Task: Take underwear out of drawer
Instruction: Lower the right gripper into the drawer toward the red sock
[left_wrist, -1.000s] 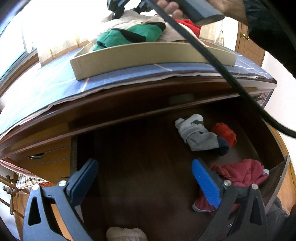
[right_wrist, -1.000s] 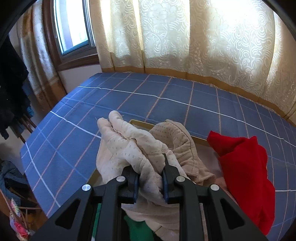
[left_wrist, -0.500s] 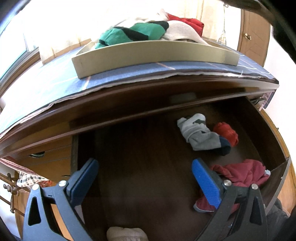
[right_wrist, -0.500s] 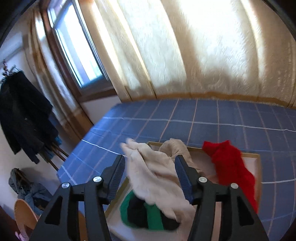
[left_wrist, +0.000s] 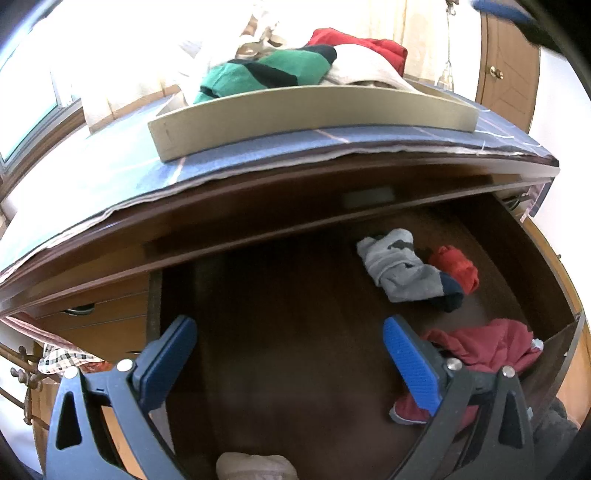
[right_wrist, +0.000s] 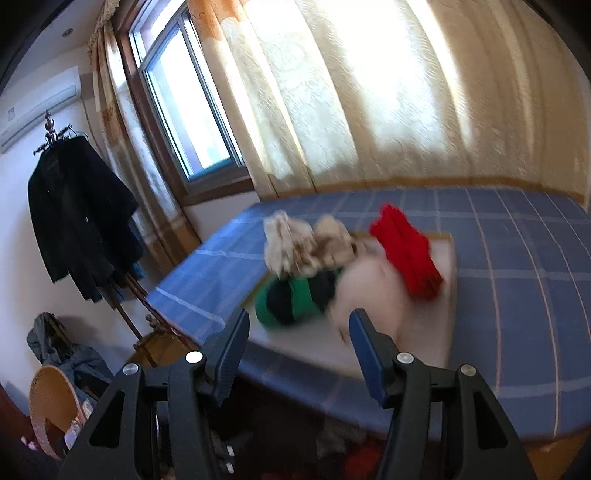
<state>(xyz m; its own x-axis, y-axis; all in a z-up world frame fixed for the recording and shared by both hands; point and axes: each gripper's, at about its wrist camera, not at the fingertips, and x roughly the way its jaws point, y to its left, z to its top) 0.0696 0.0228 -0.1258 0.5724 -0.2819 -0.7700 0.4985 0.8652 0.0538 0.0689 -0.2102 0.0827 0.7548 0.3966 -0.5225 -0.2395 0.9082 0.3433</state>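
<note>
The right gripper (right_wrist: 299, 345) is hanging with its jaws spread and nothing between them, having just been opening, tilted down toward the tray (right_wrist: 441, 258). Four garments are lying heaped in that tray: beige (right_wrist: 291, 242), green-and-black (right_wrist: 295, 299), pale and red. The left gripper (left_wrist: 290, 363) is gaping wide and bare, angled down over the open drawer (left_wrist: 280, 332). Inside, four pieces of underwear are lying: grey (left_wrist: 400, 269), slanting toward the drawer's right front, red, maroon, and a beige one at the view's bottom edge.
</note>
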